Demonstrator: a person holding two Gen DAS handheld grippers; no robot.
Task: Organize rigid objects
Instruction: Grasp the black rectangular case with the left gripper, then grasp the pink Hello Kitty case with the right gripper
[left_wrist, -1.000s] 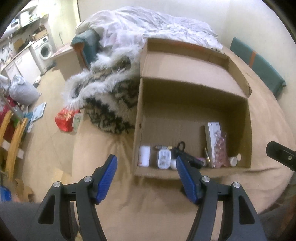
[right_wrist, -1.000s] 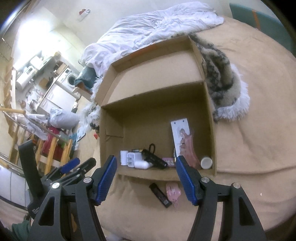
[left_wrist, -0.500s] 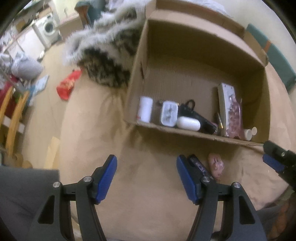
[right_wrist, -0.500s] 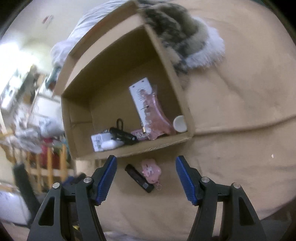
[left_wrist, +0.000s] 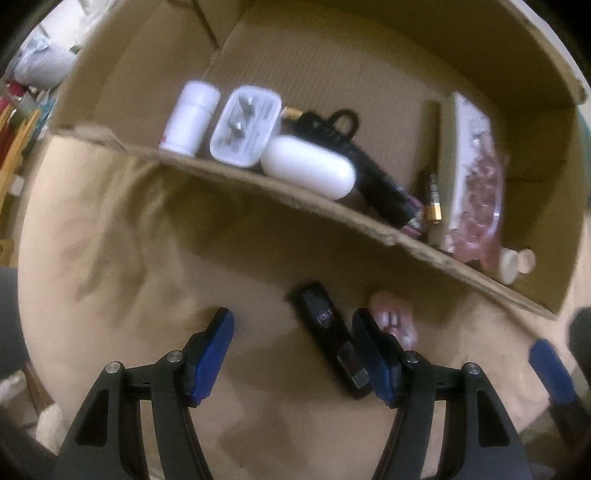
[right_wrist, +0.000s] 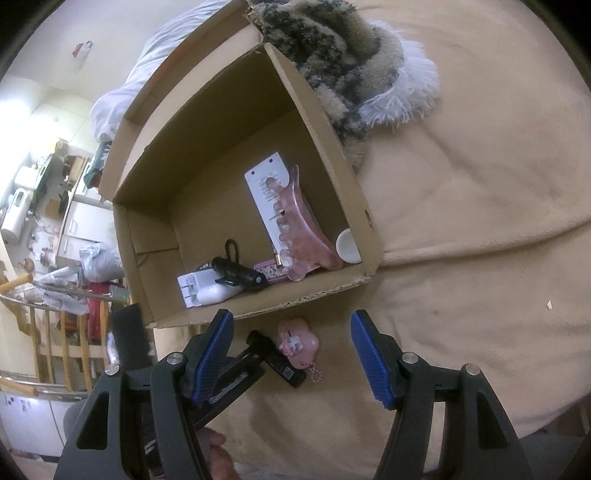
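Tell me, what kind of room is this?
Probably a small one-room home: the cardboard box sits on a bed's tan blanket beside a white duvet, with kitchen counters in the same room.

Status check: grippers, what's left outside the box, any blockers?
Left gripper open, over black stick. Right gripper open, empty. Pink charm beside stick, both outside box. Path unobstructed.

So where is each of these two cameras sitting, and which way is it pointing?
Left wrist: rides the left gripper, looking down over the cardboard box front wall at the black stick; its own open blue fingers show, the right gripper at the edge.
Right wrist: rides the right gripper, looking at the box from further back; its open fingers, the left gripper and a hand show.
Shared: box, black stick, pink charm.
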